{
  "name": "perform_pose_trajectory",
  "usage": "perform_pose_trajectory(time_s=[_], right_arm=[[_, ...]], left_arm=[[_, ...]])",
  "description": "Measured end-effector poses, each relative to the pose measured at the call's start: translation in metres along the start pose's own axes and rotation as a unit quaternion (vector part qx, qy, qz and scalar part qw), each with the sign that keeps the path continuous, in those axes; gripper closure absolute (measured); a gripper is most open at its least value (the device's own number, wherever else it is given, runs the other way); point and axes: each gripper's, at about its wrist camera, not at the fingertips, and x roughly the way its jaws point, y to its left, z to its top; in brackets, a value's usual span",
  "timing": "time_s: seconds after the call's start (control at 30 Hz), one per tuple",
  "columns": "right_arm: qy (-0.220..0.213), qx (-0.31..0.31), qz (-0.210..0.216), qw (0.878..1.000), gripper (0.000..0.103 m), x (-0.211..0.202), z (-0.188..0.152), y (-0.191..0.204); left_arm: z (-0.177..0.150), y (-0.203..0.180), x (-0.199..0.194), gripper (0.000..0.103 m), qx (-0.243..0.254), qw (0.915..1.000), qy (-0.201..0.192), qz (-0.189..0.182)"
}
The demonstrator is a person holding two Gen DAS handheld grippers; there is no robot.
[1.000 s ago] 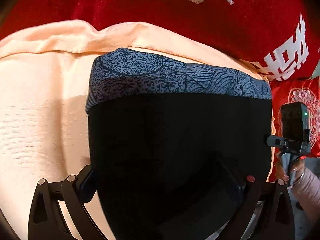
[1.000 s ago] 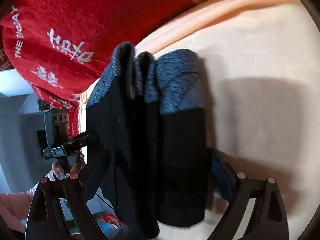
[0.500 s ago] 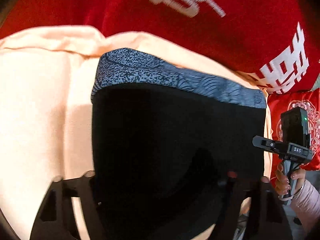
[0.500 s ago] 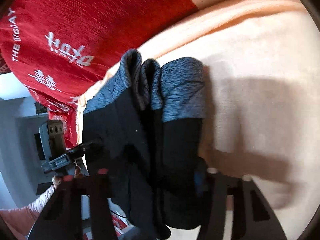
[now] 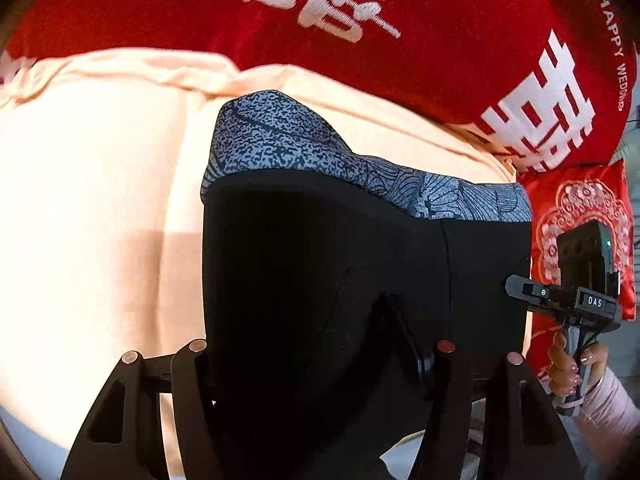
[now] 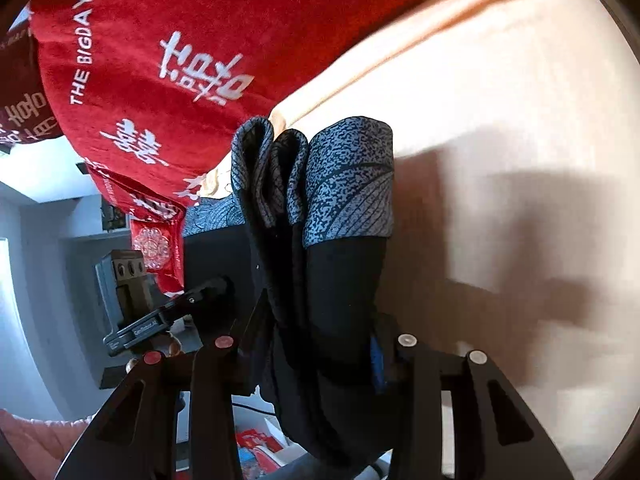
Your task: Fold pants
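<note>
As both jaws close onto the black pants (image 5: pixel 320 264), the left gripper (image 5: pixel 316 360) and right gripper (image 6: pixel 316 344) have raised their near edge, six o'clock, off the peach sheet (image 5: pixel 92 200), starting another fold toward twelve o'clock.

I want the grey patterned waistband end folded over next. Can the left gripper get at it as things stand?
Probably not yet: the left gripper is closing on the black pants, so it is occupied. The waistband itself lies uncovered on the peach sheet.

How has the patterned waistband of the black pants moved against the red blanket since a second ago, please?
Yes. In the left wrist view the waistband now sits lower and farther from the red blanket, with more peach sheet showing between them.
</note>
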Motion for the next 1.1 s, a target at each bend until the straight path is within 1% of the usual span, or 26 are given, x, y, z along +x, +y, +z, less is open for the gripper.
perform_pose_trajectory(time_s=[0.2, 0.3, 0.33, 0.37, 0.4, 0.47, 0.5, 0.53, 0.57, 0.63, 0.77, 0.8, 0.83, 0.87, 1.0, 1.1], right_arm=[[-0.005, 0.016, -0.012, 1.000, 0.060, 0.009, -0.042, -0.006], [-0.007, 0.020, -0.029, 0.999, 0.060, 0.022, -0.051, -0.016], [-0.008, 0.022, -0.040, 0.999, 0.058, 0.027, -0.052, -0.021], [-0.012, 0.025, -0.046, 0.999, 0.054, 0.028, -0.052, -0.026], [-0.018, 0.033, -0.043, 0.998, 0.052, 0.030, -0.052, -0.032], [-0.024, 0.049, -0.039, 0.998, 0.045, 0.033, -0.052, -0.041], [-0.027, 0.053, -0.041, 0.997, 0.045, 0.032, -0.053, -0.044], [-0.030, 0.054, -0.043, 0.997, 0.044, 0.031, -0.054, -0.044], [-0.033, 0.055, -0.047, 0.997, 0.041, 0.031, -0.055, -0.042], [-0.040, 0.058, -0.064, 0.995, 0.039, 0.027, -0.059, -0.036], [-0.063, 0.054, -0.122, 0.989, 0.034, 0.013, -0.069, -0.019], [-0.069, 0.051, -0.134, 0.987, 0.032, 0.007, -0.074, -0.015], [-0.074, 0.049, -0.144, 0.986, 0.026, 0.002, -0.079, -0.011], [-0.078, 0.047, -0.151, 0.984, 0.023, -0.002, -0.083, -0.008], [-0.093, 0.045, -0.194, 0.976, 0.023, -0.016, -0.108, 0.008], [-0.099, 0.061, -0.200, 0.973, 0.022, -0.020, -0.129, 0.016]], left_arm=[[-0.028, 0.017, 0.000, 0.038, 0.001, 0.9999, 0.013, -0.002], [-0.038, 0.027, 0.012, 0.038, 0.002, 0.9998, 0.016, 0.011], [-0.041, 0.034, 0.017, 0.038, -0.002, 0.9998, 0.017, 0.013], [-0.043, 0.039, 0.023, 0.034, -0.007, 0.9998, 0.017, 0.011], [-0.045, 0.042, 0.024, 0.030, -0.011, 0.9998, 0.013, 0.010], [-0.045, 0.050, 0.024, 0.012, -0.018, 0.9996, 0.002, 0.021], [-0.045, 0.053, 0.025, 0.010, -0.022, 0.9993, 0.001, 0.029], [-0.047, 0.058, 0.023, 0.008, -0.023, 0.9993, 0.002, 0.028], [-0.048, 0.060, 0.023, 0.008, -0.027, 0.9993, 0.004, 0.026], [-0.050, 0.062, 0.018, 0.007, -0.030, 0.9989, 0.009, 0.036], [-0.062, 0.059, -0.001, 0.007, -0.004, 0.9969, 0.008, 0.078], [-0.065, 0.058, -0.005, 0.007, 0.000, 0.9964, 0.006, 0.085], [-0.069, 0.059, -0.012, 0.007, 0.006, 0.9961, 0.002, 0.089], [-0.072, 0.057, -0.017, 0.007, 0.009, 0.9958, -0.002, 0.092], [-0.092, 0.058, -0.039, 0.007, 0.007, 0.9956, 0.000, 0.093], [-0.108, 0.056, -0.049, 0.007, 0.008, 0.9951, 0.011, 0.098]])
